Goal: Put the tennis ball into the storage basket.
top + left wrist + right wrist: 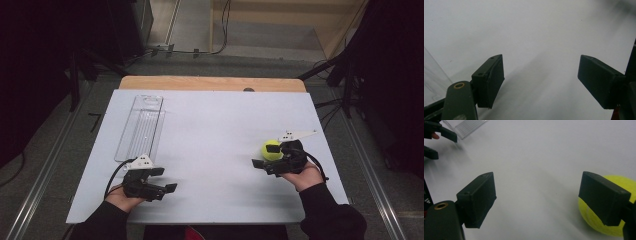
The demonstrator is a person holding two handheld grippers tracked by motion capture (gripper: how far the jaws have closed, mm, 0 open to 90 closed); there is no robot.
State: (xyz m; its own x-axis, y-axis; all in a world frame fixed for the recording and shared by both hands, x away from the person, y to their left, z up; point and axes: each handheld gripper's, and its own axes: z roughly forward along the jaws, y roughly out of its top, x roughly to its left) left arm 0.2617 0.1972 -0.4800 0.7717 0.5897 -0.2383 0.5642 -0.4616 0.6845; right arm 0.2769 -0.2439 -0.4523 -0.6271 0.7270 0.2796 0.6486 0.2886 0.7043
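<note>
Tennis ball [271, 149] sits on the white table [215, 125] just beside the right gripper [265, 156] — jaws spread wide, not yet around it. Left gripper [166, 180], also open and empty, waits near the clear tray [141, 127] — likely the ball's destination.

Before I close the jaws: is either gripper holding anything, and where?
Nothing held. Right gripper open, tennis ball beside one jaw, not between. Left gripper open.

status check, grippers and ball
Left gripper open, idle. Right gripper open beside the tennis ball, not gripping. Clear tray far left, nothing blocking.
</note>
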